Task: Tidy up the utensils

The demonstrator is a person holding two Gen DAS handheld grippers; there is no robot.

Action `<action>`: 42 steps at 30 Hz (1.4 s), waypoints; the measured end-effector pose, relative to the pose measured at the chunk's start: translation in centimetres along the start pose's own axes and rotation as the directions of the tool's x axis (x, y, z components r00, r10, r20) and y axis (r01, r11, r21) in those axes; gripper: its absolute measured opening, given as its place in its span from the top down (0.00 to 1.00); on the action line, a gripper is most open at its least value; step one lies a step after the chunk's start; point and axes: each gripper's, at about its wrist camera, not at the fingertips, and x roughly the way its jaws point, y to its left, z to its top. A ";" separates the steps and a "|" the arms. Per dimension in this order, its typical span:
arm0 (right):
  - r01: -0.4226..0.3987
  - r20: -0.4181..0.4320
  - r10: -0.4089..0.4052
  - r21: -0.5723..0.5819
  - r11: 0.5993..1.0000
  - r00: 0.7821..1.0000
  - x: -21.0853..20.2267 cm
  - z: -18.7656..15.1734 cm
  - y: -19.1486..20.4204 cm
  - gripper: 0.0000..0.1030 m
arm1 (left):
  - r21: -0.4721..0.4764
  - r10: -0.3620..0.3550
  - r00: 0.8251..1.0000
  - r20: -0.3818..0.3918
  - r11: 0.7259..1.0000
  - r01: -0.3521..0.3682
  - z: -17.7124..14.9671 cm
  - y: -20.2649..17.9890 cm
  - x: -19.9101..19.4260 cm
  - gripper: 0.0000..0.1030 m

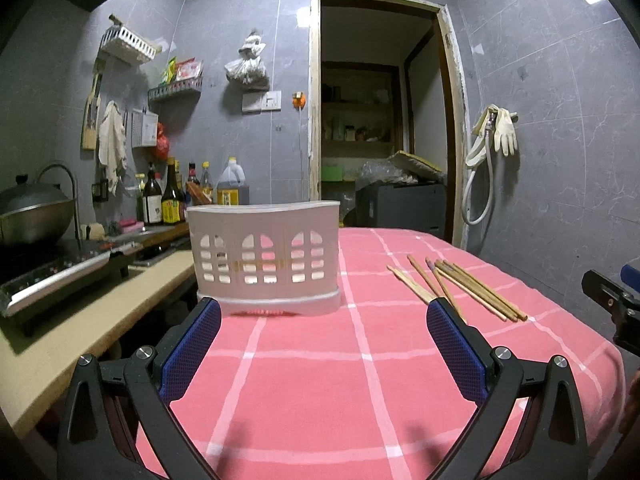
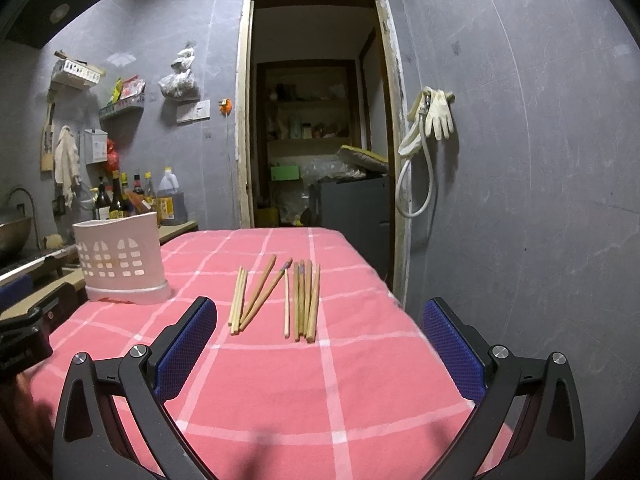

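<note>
Several wooden chopsticks [image 2: 276, 300] lie loose on the pink checked tablecloth [image 2: 320, 380], ahead of my right gripper [image 2: 320, 312], which is open and empty. They also show in the left wrist view [image 1: 460, 286], right of centre. A white slotted utensil holder [image 1: 264, 256] stands upright on the cloth just ahead of my open, empty left gripper [image 1: 324, 312]. The holder also shows at the left of the right wrist view [image 2: 120, 258]. The right gripper's body shows at the right edge of the left wrist view [image 1: 616, 304].
A counter [image 1: 92, 312] to the left holds a stove with a wok [image 1: 28, 212] and sauce bottles [image 1: 172, 196]. A dark doorway [image 2: 316, 120] is behind the table. Gloves and a hose [image 2: 432, 120] hang on the right wall. The table's right edge drops off near the chopsticks.
</note>
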 end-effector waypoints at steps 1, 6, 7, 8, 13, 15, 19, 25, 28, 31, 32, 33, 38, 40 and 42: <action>0.003 0.007 -0.003 -0.009 1.000 1.000 0.0 0.2 0.2 0.00 | 0.001 -0.002 1.000 0.006 1.000 0.002 0.2 0.0 0.1 0.02; 0.011 0.014 -0.010 -0.022 1.000 1.000 0.7 1.2 -0.6 0.00 | 0.013 0.001 1.000 0.021 1.000 -0.001 1.6 -0.1 0.8 0.02; 0.009 0.010 -0.009 -0.029 1.000 1.000 0.9 1.5 -0.5 0.00 | 0.017 0.002 1.000 0.024 1.000 -0.003 2.0 -0.2 1.1 0.02; 0.006 0.002 -0.006 -0.033 0.999 1.000 1.2 1.8 -0.5 0.00 | 0.019 0.005 1.000 0.021 1.000 -0.005 2.3 -0.4 1.4 0.02; -0.035 -0.040 0.034 -0.030 0.999 0.999 3.1 3.3 -1.2 0.00 | 0.025 -0.018 1.000 -0.025 1.000 0.018 3.4 -1.2 3.1 0.02; -0.043 -0.066 0.040 -0.038 0.998 0.997 4.1 3.8 -1.6 0.00 | 0.035 -0.035 0.998 -0.055 0.999 0.037 3.9 -1.8 4.2 0.02; -0.064 -0.121 0.059 -0.037 0.997 0.991 6.6 4.9 -2.5 0.00 | 0.038 -0.060 0.993 -0.104 0.997 0.064 4.7 -2.6 6.5 0.02; -0.104 -0.188 0.096 -0.032 0.994 0.978 10.5 5.7 -3.1 0.00 | 0.032 -0.098 0.977 -0.188 0.994 0.105 5.7 -3.6 10.4 0.02; -0.126 -0.247 0.118 -0.018 0.992 0.962 12.6 5.7 -3.6 0.07 | 0.021 -0.118 0.960 -0.253 0.992 0.127 5.7 -3.9 12.8 0.02; -0.151 -0.325 0.144 0.004 0.989 0.935 14.9 5.2 -3.8 0.19 | 0.004 -0.146 0.934 -0.327 0.988 0.156 5.3 -4.2 15.1 0.03; -0.158 -0.351 0.151 0.008 0.987 0.924 15.6 4.9 -3.9 0.21 | 0.005 -0.151 0.925 -0.349 0.987 0.162 5.0 -4.5 15.9 0.03; -0.162 -0.367 0.155 0.011 0.987 0.917 16.0 4.6 -4.0 0.25 | 0.007 -0.152 0.920 -0.361 0.986 0.166 4.9 -4.6 16.3 0.03; -0.199 -0.465 0.186 0.023 0.980 0.865 18.5 3.2 -4.0 0.43 | 0.004 -0.189 0.880 -0.435 0.977 0.212 4.1 -5.4 18.8 0.10; -0.212 -0.501 0.195 0.024 0.977 0.843 19.3 2.8 -3.9 0.53 | -0.002 -0.203 0.859 -0.470 0.973 0.229 3.7 -5.7 19.9 0.16; -0.221 -0.532 0.204 0.032 0.975 0.822 20.0 2.4 -3.9 0.55 | -0.011 -0.214 0.835 -0.507 0.970 0.242 3.3 -5.8 21.0 0.26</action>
